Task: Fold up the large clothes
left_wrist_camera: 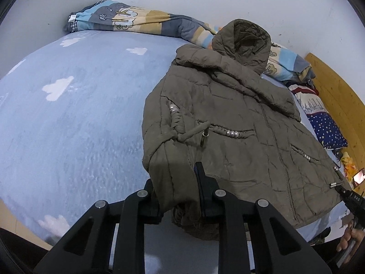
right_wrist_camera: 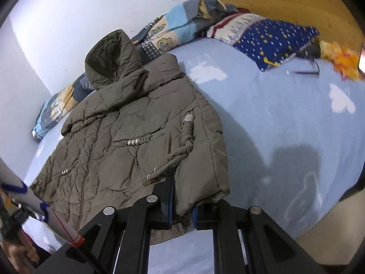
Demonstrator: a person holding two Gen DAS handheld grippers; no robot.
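An olive padded jacket [left_wrist_camera: 239, 125] with a hood lies front up on the bed, its hood toward the wall. My left gripper [left_wrist_camera: 175, 180] is shut on the folded sleeve and hem at the jacket's left lower corner, and the fabric bunches between the fingers and lifts off the sheet. In the right wrist view the same jacket [right_wrist_camera: 127, 141] fills the middle. My right gripper [right_wrist_camera: 184, 189] is shut on its right lower edge, where the cloth drapes over one finger. A black finger [left_wrist_camera: 349, 196] of the right gripper shows at the jacket's far corner.
The light blue sheet [left_wrist_camera: 79, 114] with white clouds covers the bed. A striped quilt [left_wrist_camera: 136, 20] lies along the wall and a dark blue starred pillow [right_wrist_camera: 273, 38] rests by the wooden headboard [right_wrist_camera: 285, 0]. A hand [right_wrist_camera: 20, 251] shows at the lower left edge.
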